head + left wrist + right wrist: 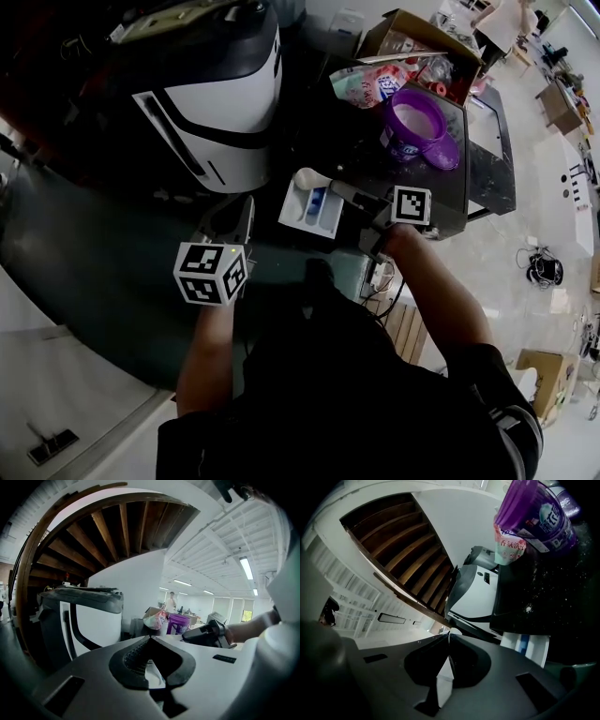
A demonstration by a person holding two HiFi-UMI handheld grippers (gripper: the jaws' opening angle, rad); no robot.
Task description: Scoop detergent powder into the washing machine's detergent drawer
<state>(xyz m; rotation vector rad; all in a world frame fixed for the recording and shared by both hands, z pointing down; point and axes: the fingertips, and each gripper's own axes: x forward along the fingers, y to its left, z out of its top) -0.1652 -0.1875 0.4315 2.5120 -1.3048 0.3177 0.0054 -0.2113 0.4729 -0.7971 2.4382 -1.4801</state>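
The washing machine stands at the upper left, its white detergent drawer pulled out with a blue insert. My right gripper is shut on the handle of a white scoop, whose bowl hangs just above the drawer's far end. In the right gripper view the scoop's handle shows as a thin white strip pinched between the jaws, with the drawer to the right. An open purple detergent tub sits on the black table. My left gripper is shut and holds nothing, left of the drawer.
A pink and white bag and an open cardboard box stand behind the tub. White powder specks lie scattered on the black table. A dark green surface spreads below the machine. The left gripper view shows the right gripper and the tub.
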